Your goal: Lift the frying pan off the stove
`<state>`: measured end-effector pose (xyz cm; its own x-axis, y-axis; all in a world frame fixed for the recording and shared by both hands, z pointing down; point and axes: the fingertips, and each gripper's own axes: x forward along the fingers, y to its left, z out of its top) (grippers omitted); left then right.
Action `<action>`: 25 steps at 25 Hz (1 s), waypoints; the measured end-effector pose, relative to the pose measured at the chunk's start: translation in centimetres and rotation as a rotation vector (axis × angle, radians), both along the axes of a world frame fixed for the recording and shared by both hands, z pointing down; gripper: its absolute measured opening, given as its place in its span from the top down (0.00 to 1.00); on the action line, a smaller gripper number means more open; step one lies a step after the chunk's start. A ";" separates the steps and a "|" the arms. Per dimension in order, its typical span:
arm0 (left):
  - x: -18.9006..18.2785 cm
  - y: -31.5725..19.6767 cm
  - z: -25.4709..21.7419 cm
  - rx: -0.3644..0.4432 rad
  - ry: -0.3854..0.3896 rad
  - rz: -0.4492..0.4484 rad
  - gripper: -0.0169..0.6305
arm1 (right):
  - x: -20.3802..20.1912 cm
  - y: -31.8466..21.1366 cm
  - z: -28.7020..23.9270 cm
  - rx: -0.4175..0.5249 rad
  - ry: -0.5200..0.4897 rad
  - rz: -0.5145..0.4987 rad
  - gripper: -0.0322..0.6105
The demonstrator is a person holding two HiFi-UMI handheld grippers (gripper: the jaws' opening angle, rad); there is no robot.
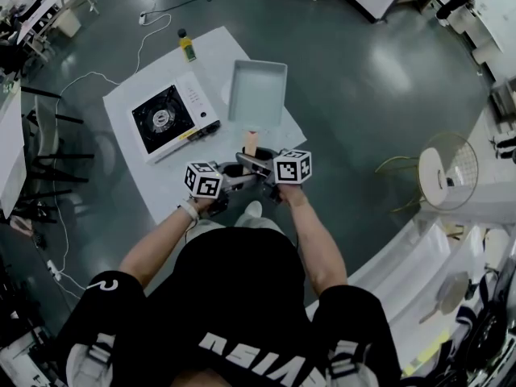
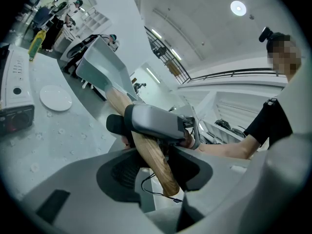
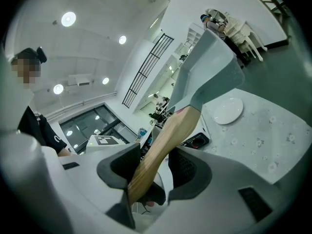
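Note:
The square grey frying pan (image 1: 258, 91) is off the burner, to the right of the white portable stove (image 1: 165, 119) and over the white table (image 1: 153, 185). Its wooden handle (image 1: 251, 142) points toward me. My left gripper (image 1: 232, 176) and right gripper (image 1: 260, 164) are both shut on that handle from opposite sides. In the left gripper view the handle (image 2: 155, 157) runs slantwise between the jaws of the left gripper (image 2: 156, 167), with the pan (image 2: 97, 67) beyond. In the right gripper view the right gripper (image 3: 153, 167) clamps the handle (image 3: 168, 138) below the pan (image 3: 209, 67).
A yellow-green bottle (image 1: 187, 45) stands at the table's far edge. A small white disc (image 2: 55, 97) lies on the table near the stove. A cable (image 1: 149, 35) trails over the floor at the back. Black chairs (image 1: 48, 147) stand left and a fan (image 1: 448, 170) lies right.

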<state>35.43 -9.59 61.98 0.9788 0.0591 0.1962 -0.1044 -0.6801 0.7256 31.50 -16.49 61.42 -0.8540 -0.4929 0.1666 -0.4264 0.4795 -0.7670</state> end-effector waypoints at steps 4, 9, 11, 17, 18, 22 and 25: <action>0.6 0.2 0.5 -0.011 -0.002 -0.004 0.70 | 0.6 0.2 0.7 -0.007 -0.005 -0.007 0.68; 1.1 0.7 1.1 -0.025 -0.010 -0.008 0.70 | 1.1 0.7 1.2 -0.030 -0.015 -0.005 0.68; 1.3 0.7 1.2 -0.033 -0.012 -0.006 0.70 | 1.2 0.7 1.3 -0.033 -0.019 -0.004 0.68; 1.5 0.7 1.6 -0.041 -0.023 -0.004 0.70 | 1.6 0.7 1.9 -0.040 -0.032 -0.002 0.68; 1.5 0.7 1.6 -0.044 -0.023 -0.006 0.70 | 1.6 0.7 1.9 -0.041 -0.032 -0.003 0.68; 1.7 0.7 1.9 -0.052 -0.027 -0.005 0.70 | 1.7 0.7 2.2 -0.045 -0.037 -0.006 0.68; 1.9 0.8 2.3 -0.057 -0.033 -0.001 0.70 | 1.9 0.7 2.5 -0.053 -0.035 -0.003 0.68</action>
<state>37.30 -8.80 64.25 0.9719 0.0701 0.2247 -0.1297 -0.6374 0.7595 33.42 -15.76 63.93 -0.8612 -0.4815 0.1625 -0.3975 0.4391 -0.8057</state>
